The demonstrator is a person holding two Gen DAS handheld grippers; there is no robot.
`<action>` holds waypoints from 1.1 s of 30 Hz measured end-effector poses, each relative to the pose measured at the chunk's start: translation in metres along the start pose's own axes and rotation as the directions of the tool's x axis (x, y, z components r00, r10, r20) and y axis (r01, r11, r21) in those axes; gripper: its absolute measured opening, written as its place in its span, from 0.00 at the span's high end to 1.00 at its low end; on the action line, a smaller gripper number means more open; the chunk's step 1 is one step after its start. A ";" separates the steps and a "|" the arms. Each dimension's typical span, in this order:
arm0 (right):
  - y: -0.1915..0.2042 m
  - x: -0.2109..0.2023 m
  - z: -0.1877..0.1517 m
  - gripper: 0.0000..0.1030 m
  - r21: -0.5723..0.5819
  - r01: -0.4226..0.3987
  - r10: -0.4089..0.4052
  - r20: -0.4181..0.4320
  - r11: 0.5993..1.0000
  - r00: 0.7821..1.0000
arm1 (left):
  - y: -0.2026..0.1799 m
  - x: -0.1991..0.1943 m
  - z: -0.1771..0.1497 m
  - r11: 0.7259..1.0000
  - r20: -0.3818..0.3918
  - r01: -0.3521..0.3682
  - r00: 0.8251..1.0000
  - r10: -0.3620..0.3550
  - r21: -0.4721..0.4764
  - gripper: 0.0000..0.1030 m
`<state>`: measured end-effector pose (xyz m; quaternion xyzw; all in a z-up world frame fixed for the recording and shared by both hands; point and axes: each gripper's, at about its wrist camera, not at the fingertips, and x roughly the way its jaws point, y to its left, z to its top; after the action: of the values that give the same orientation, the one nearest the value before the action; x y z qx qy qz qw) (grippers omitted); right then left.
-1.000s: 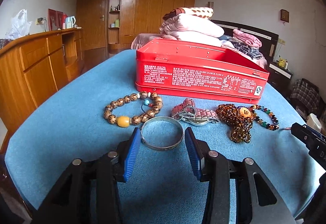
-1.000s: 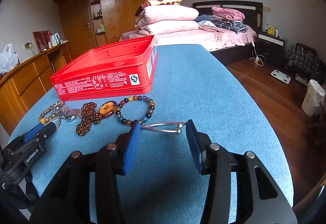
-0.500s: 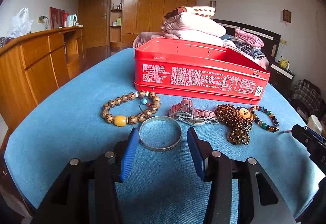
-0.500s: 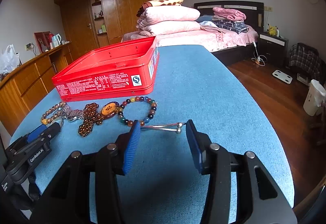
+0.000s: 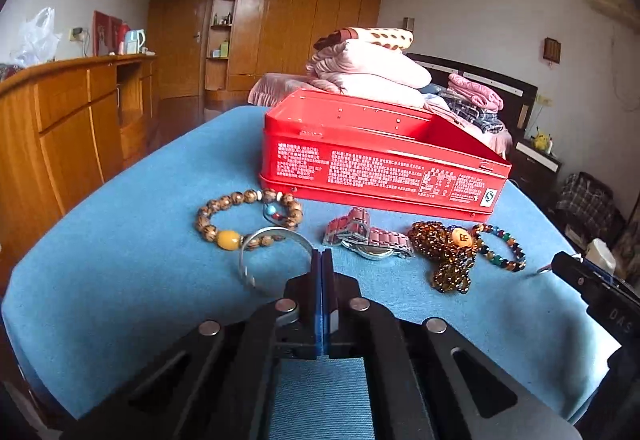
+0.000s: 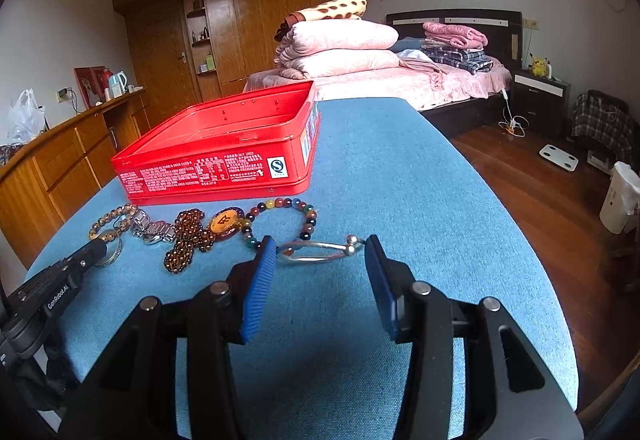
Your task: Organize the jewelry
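An open red tin [image 5: 380, 164] stands on the blue table [image 5: 120, 264]. In front of it lie a wooden bead bracelet [image 5: 244, 214], a metal watch [image 5: 366, 238], an amber bead string [image 5: 450, 254] and a multicolour bead bracelet [image 5: 500, 246]. My left gripper [image 5: 322, 260] is shut on the silver bangle [image 5: 272, 252], which tilts up off the cloth. My right gripper [image 6: 318, 260] is open around a thin silver ball-end bangle [image 6: 320, 252] lying flat. The tin [image 6: 224, 156] also shows in the right wrist view.
A wooden sideboard [image 5: 60, 128] runs along the left. A bed with stacked pink bedding [image 6: 340, 48] stands beyond the table. The table's right edge drops to a wooden floor [image 6: 540, 200] with a white bin [image 6: 620, 196].
My left gripper has closed on the silver bangle's rim and tipped it up. My right gripper has moved slightly forward around the thin bangle, still open.
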<state>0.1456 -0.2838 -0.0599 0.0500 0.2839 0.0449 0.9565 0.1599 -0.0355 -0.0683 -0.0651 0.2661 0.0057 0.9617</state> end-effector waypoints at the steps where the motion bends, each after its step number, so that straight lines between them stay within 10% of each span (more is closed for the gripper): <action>1: 0.001 0.001 -0.001 0.57 -0.002 -0.001 0.001 -0.003 1.000 1.000 | 0.002 0.001 0.000 1.000 -0.004 0.002 1.000 -0.002 -0.009 1.00; 16: 0.006 0.003 -0.001 0.57 -0.008 -0.003 0.003 -0.011 1.000 1.000 | 0.018 0.002 -0.002 0.998 -0.033 0.014 0.999 -0.016 -0.056 1.00; 22: 0.007 0.003 -0.001 0.57 -0.012 -0.005 0.005 -0.011 1.000 1.000 | 0.008 0.002 -0.004 0.999 -0.022 -0.030 0.999 0.030 -0.014 0.55; 33: 0.006 0.002 -0.002 0.57 -0.008 -0.007 0.007 -0.009 1.000 1.000 | 0.004 -0.009 -0.004 0.997 0.040 -0.078 0.996 0.078 0.005 0.53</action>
<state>0.1459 -0.2778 -0.0618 0.0468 0.2880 0.0494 0.9552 0.1497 -0.0317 -0.0676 -0.0515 0.2493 0.0437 0.9661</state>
